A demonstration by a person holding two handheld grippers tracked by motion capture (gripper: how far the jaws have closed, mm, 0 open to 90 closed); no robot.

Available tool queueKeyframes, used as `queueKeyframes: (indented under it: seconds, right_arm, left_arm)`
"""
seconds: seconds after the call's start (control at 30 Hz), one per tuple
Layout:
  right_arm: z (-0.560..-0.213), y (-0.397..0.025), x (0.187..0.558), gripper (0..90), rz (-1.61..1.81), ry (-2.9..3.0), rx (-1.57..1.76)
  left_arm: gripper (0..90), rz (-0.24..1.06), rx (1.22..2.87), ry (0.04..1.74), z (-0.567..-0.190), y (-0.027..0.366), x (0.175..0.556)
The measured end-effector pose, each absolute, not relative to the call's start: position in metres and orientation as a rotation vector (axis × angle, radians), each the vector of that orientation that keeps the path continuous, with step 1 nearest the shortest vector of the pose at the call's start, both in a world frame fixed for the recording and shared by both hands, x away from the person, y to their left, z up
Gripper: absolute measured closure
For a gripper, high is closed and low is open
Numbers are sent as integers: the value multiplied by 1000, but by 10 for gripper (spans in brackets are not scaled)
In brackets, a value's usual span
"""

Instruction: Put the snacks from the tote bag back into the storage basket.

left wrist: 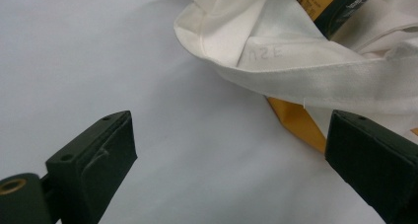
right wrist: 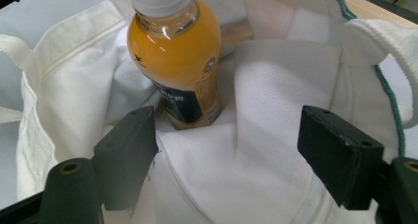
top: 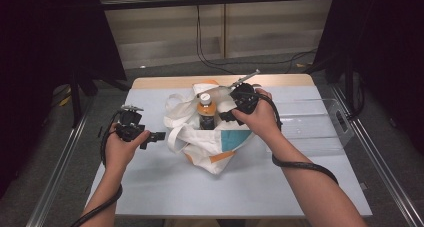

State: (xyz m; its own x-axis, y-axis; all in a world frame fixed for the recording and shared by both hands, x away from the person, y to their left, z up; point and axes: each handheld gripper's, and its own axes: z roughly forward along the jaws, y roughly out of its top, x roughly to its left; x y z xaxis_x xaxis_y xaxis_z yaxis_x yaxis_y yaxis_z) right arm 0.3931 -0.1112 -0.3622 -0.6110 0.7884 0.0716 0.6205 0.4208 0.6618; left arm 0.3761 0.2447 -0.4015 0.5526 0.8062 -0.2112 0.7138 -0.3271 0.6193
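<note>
Pale grey counter carrying everything, with a clear plastic bin along its right side. At centre, a white cloth tote bag with orange and teal patches, slumped open, handles spilling toward the left. Standing upright inside the bag, a clear plastic bottle of orange drink with a white cap and dark label. Right gripper over the bag's mouth, jaws spread wide around a white fold, just short of the bottle. Left gripper low over bare counter just left of the bag, jaws wide apart, holding nothing.
</note>
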Motion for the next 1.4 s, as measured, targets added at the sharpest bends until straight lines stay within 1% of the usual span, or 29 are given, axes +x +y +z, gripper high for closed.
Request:
queueKeyframes:
  seconds: [0.1,0.33,0.4,0.6,1.0,1.03,1.4]
  right_arm:
    - [-363,-108,394,231,967,2436,1229]
    - [-364,-103,399,227,981,2440,1211]
    - [-364,-101,400,227,970,2447,1209]
    - [-367,-99,403,227,982,2450,1195]
    - [-370,-95,406,212,979,2450,1175]
    - [-370,-96,406,211,979,2453,1180]
    - [-372,-91,408,195,979,2458,1157]
  left_arm:
    - [50,172,2092,1230,-405,246,374]
    - [51,158,2111,1225,-411,250,370]
    - [51,159,2087,1236,-413,250,369]
    - [51,166,2098,1225,-418,250,367]
    - [51,180,2068,1224,-424,245,359]
    - [51,197,2078,1218,-424,246,357]
    - [51,167,2073,1223,-433,247,354]
